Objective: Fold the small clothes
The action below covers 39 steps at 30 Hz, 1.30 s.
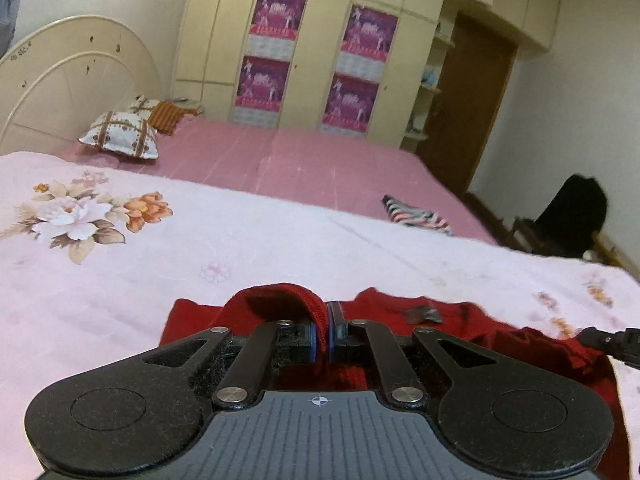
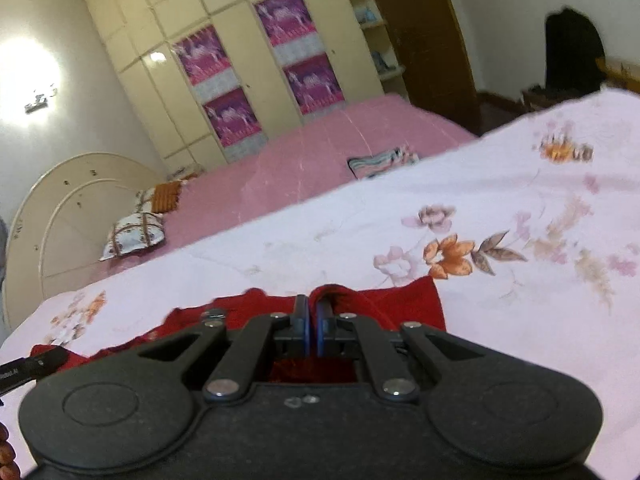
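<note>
A red knit garment lies on the floral white bedspread. My left gripper is shut on a raised fold of the red garment, a loop of ribbed knit curling over the left finger. In the right wrist view, my right gripper is shut on another fold of the same red garment. The tip of the right gripper shows at the right edge of the left wrist view. The left gripper's tip shows at the left edge of the right wrist view.
A striped folded cloth lies on the pink sheet beyond the bedspread. Pillows sit by the cream headboard. A wardrobe stands behind the bed. A dark chair stands at the right.
</note>
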### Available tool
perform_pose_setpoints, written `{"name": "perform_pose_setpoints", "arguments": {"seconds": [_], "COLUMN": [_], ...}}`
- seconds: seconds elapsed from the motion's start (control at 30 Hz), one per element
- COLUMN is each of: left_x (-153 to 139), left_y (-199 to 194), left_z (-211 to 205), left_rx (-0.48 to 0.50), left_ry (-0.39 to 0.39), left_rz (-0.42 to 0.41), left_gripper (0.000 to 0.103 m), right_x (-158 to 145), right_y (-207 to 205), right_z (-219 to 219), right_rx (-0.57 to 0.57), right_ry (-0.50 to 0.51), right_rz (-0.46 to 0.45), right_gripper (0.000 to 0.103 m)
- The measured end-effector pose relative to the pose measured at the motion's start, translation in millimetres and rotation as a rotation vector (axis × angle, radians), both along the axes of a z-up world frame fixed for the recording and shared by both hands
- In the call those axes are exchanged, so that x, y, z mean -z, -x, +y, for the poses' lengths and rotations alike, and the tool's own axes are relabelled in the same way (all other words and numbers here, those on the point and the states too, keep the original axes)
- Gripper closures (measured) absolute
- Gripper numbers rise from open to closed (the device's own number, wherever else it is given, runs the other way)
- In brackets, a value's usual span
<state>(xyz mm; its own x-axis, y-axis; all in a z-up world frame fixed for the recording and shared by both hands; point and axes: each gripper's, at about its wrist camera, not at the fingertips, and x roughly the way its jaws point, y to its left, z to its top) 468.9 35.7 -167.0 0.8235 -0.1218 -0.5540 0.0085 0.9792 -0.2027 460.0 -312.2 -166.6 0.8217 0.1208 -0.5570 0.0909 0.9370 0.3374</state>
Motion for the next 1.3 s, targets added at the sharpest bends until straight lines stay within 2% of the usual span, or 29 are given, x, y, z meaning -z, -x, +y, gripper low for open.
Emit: {"name": "perform_pose_setpoints", "arguments": {"seconds": [0.17, 0.23, 0.33, 0.37, 0.4, 0.43, 0.47, 0.5, 0.53, 0.57, 0.67, 0.77, 0.87, 0.93, 0.97, 1.0, 1.03, 1.07, 1.1, 1.17, 1.3], "left_x": [26.1, 33.7, 31.1, 28.2, 24.3, 19.6, 14.9, 8.8, 2.0, -2.3, -6.4, -2.1, 13.8, 28.3, 36.3, 44.2, 49.0, 51.5, 53.0, 52.2, 47.9], "left_y": [-32.0, -39.6, -36.7, -35.8, -33.4, -29.5, -24.4, -17.5, -7.8, -2.7, 8.1, 15.0, 8.2, -1.1, -3.6, -5.6, -3.8, -1.1, 1.1, 3.9, 11.3], "left_z": [-3.4, -3.8, -2.9, -0.5, 2.3, 5.9, 9.6, 13.5, 16.5, 17.6, 10.0, -15.3, -37.6, -37.1, -31.1, -22.4, -13.6, -6.5, -1.2, -1.1, 9.5], "left_rx": [-0.033, -0.035, -0.021, -0.016, -0.014, -0.031, -0.064, -0.108, -0.141, -0.123, -0.042, 0.065, 0.101, 0.059, 0.031, 0.004, -0.019, -0.047, -0.045, -0.053, -0.104], "left_ry": [-0.010, -0.009, -0.014, -0.007, 0.001, -0.003, -0.020, -0.043, -0.062, -0.073, -0.103, -0.143, -0.173, -0.207, -0.214, -0.214, -0.207, -0.211, -0.200, -0.226, -0.190], "left_rz": [0.096, 0.138, 0.144, 0.148, 0.149, 0.138, 0.114, 0.069, 0.007, -0.016, -0.010, -0.013, 0.031, 0.083, 0.116, 0.143, 0.134, 0.129, 0.123, 0.117, 0.139], "left_gripper": [0.097, 0.097, 0.096, 0.093, 0.080, 0.063, 0.019, 0.001, 0.001, 0.001, 0.001, 0.001, 0.001, 0.002, 0.009, 0.011, 0.010, 0.010, 0.011, 0.010, 0.010], "right_x": [19.6, 25.8, 20.8, 15.9, 11.1, 5.8, 1.1, -2.7, -7.2, -11.9, -16.4, -7.5, 5.5, 14.8, 21.1, 28.9, 37.0, 42.3, 45.5, 46.0, 43.7], "right_y": [-26.8, -36.6, -34.9, -30.9, -26.3, -21.7, -17.4, -13.4, -7.9, -1.2, 8.0, -1.7, -15.9, -25.0, -28.8, -32.1, -34.1, -30.2, -25.6, -22.7, -23.8], "right_z": [-1.2, -4.2, -7.2, -8.7, -9.2, -8.6, -7.3, -5.7, -3.0, 2.4, 26.1, 55.4, 73.7, 71.8, 67.2, 60.1, 49.3, 39.7, 29.3, 21.5, 26.4], "right_rx": [0.006, 0.018, 0.090, 0.112, 0.126, 0.124, 0.113, 0.110, 0.108, 0.100, 0.029, -0.088, -0.125, -0.101, -0.073, -0.042, -0.020, 0.005, 0.013, 0.017, 0.026], "right_ry": [0.003, -0.019, 0.016, 0.034, 0.056, 0.082, 0.100, 0.112, 0.127, 0.148, 0.239, 0.288, 0.306, 0.327, 0.360, 0.395, 0.418, 0.442, 0.426, 0.393, 0.426], "right_rz": [0.050, 0.083, 0.062, 0.039, 0.014, -0.001, -0.008, -0.012, -0.026, -0.048, -0.082, -0.031, 0.026, 0.061, 0.086, 0.120, 0.138, 0.129, 0.117, 0.115, 0.125], "right_gripper": [0.098, 0.092, 0.056, 0.036, 0.032, 0.035, 0.045, 0.056, 0.058, 0.056, 0.056, 0.059, 0.059, 0.059, 0.059, 0.061, 0.061, 0.054, 0.049, 0.048, 0.048]}}
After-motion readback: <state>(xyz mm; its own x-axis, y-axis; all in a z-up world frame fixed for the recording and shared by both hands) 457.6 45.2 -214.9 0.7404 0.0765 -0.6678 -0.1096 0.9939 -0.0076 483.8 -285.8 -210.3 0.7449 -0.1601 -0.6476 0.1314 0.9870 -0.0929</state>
